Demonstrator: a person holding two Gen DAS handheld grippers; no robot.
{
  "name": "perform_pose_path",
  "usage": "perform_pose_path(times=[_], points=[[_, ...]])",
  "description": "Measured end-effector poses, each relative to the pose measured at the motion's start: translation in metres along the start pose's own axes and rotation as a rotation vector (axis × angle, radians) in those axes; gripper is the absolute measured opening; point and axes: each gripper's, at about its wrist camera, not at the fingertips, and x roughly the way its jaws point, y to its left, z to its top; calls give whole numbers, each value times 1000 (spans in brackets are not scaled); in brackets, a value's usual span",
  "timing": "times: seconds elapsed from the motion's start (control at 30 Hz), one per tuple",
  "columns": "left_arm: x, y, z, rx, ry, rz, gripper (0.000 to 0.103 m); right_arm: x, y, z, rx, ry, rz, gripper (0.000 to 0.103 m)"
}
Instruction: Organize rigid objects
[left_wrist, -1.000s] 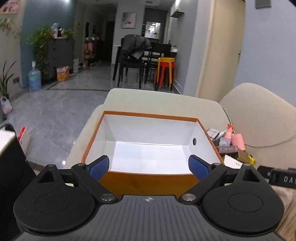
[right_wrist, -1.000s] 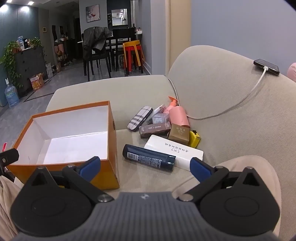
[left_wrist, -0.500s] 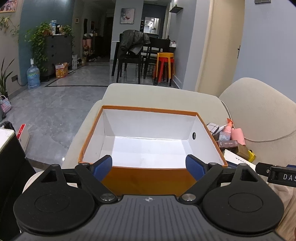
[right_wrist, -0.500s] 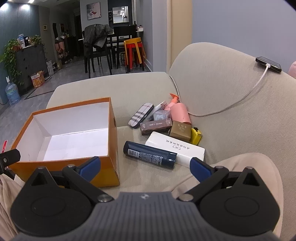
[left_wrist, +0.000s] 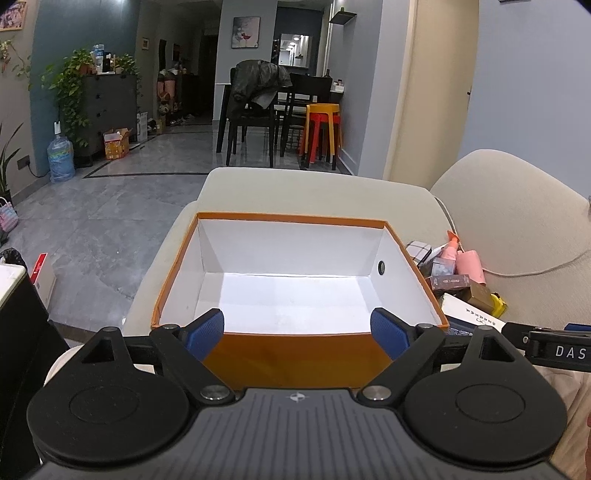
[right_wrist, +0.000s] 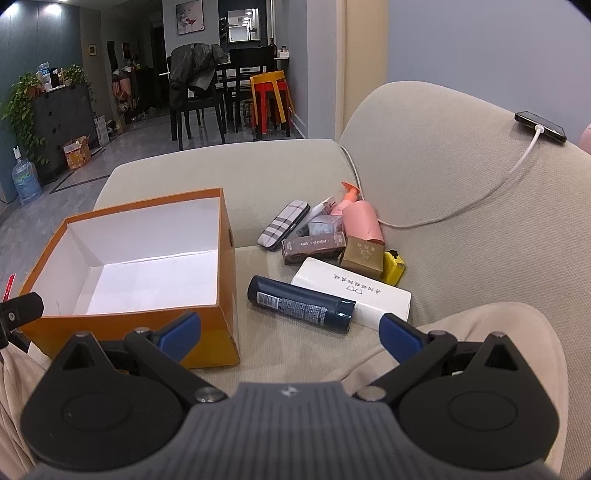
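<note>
Blue-padded fingers of the left gripper (left_wrist: 297, 332) stand wide apart, holding nothing, just short of the orange box (left_wrist: 295, 354)'s near wall. Equally spread and bare, the right gripper (right_wrist: 290, 330) hovers with the dark tube (right_wrist: 301, 304) ahead, white carton (right_wrist: 354, 291) and small boxes beyond.

Left gripper (left_wrist: 297, 334) — jaws spread wide, level, nothing held. Right gripper (right_wrist: 290, 334) — likewise agape, unladen.
</note>
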Motion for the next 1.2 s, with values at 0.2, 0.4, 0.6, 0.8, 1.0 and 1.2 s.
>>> perform_pose_path(times=[0.2,0.4,0.6,0.8,1.0,1.2], points=[[1,-1,-2,4,9,-13,103,0,0,-1,0,1,-3,101],[0,-1,-2,7,13,-18,103,1,-1,0,3,5,0,101],[0,-3,-2,15,20,-20,103,1,-2,-2,10,14,-1,101],[0,-6,-1,26,24,-28,103,3,-5,-2,23,25,0,101],[6,-20,4,108,29,-90,99,11,-9,-2,3,36,17,101],[21,-57,23,277,39,-212,97,29,-28,10,-43,73,35,101]])
